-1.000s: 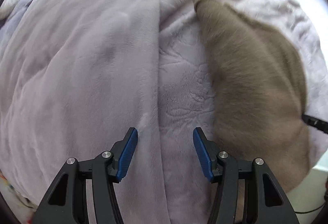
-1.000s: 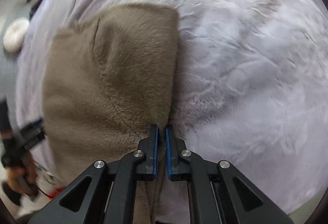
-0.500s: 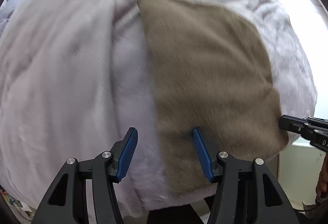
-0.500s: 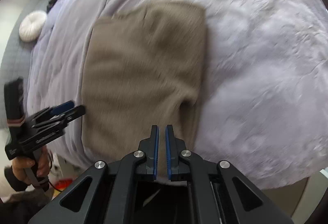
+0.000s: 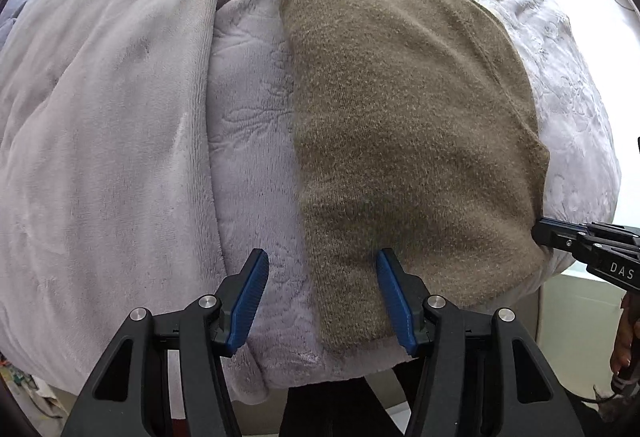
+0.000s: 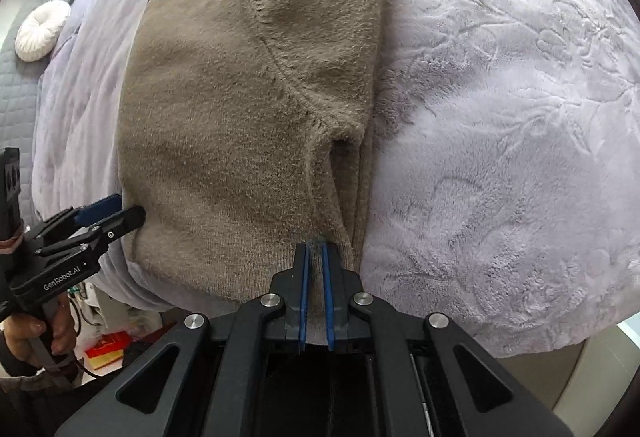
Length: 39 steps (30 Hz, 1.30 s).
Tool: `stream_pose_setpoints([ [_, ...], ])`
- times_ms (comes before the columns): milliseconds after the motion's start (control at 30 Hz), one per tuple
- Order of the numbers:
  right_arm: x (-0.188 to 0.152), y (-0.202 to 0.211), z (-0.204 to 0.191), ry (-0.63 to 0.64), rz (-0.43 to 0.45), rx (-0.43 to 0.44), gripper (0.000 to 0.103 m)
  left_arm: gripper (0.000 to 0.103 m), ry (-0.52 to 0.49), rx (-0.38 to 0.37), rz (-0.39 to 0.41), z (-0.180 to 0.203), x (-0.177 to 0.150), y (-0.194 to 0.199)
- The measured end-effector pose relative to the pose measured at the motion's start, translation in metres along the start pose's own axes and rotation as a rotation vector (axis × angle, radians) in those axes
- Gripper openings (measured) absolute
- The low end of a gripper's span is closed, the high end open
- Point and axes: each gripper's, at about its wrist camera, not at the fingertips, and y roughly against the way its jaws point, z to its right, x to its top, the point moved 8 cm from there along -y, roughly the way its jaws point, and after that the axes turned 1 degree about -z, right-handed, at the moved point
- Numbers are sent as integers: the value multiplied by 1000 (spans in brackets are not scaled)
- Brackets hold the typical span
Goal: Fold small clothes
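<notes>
A pale lilac plush blanket (image 6: 500, 117) covered the bed and filled most of both views. On it, in the centre-left of the right wrist view, lay a folded tan knit sweater (image 6: 224, 117), flat, its near hem reaching the blanket's lower edge. The left hand-held gripper (image 5: 322, 299) hung with its blue pads apart above the sweater's left edge, gripping nothing. The right hand-held gripper (image 6: 315, 249) had its pads together just above the sweater's near hem; whether it pinched fabric could not be told. A white round cushion (image 6: 42, 31) sat upper left.
</notes>
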Motion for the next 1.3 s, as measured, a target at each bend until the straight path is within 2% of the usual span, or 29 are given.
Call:
stream_pose_setpoints([
  [333,-3,0,0,-35,-14,0,7,58,5,-10,-2,-2,-8,1],
  [667,-2,19,4,-86,21,-7,8,58,-5,-3,1,1,-11,13],
  [867,10,34,-2,-111,62,11,8,58,-4,-1,32,3,-2,32],
  [1267,30,53,-27,-76,98,10,8,58,-3,23,79,9,17,67],
  [1300,31,55,-29,-72,101,8,12,58,4,20,77,10,19,69],
])
